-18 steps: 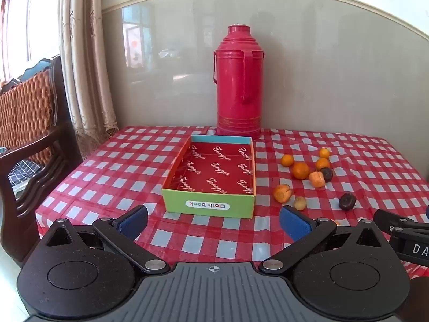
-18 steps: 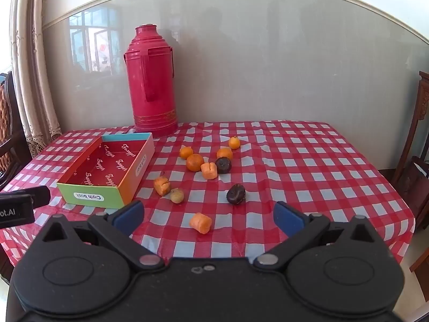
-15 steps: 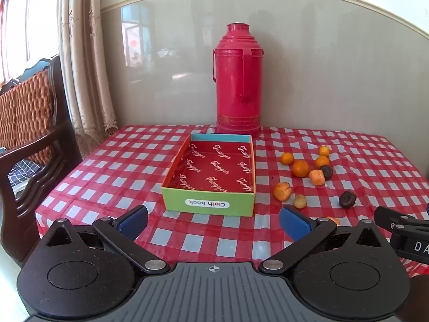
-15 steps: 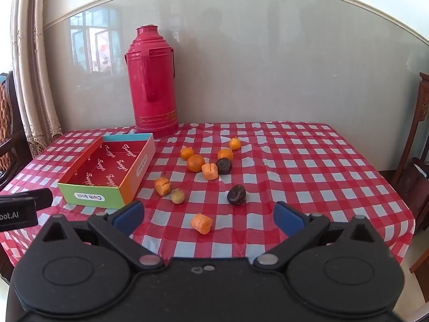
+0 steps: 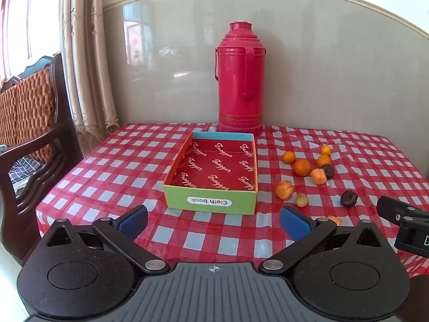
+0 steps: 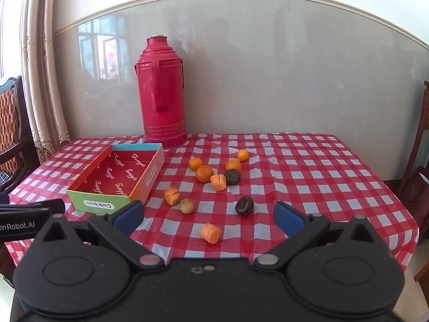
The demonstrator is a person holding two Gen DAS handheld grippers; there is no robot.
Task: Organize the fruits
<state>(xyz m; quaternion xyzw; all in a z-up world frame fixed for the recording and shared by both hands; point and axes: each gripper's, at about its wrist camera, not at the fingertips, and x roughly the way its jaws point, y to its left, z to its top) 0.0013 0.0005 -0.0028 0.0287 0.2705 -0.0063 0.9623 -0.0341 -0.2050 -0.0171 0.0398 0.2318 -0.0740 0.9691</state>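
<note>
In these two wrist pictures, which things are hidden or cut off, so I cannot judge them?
- Nearest orange piece: left wrist view, mostly hidden behind the left tongs; it shows whole in the right wrist view.
- Right tongs: in the left wrist view, cut off by the right edge.
- Box: outer far wall hidden in both views.
- Table's near edge: hidden behind the tongs' bodies in both views.

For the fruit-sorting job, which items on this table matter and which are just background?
Belongs to the job:
- small round orange fruits
- two dark wrinkled fruits
- pale orange cut fruit chunks
- small yellowish fruit
- open cardboard box with red lining, nothing in it
- left gripper and right gripper, both open

Just lying about:
- tall red metal thermos
- wooden chair with woven back
- beige curtain
</note>
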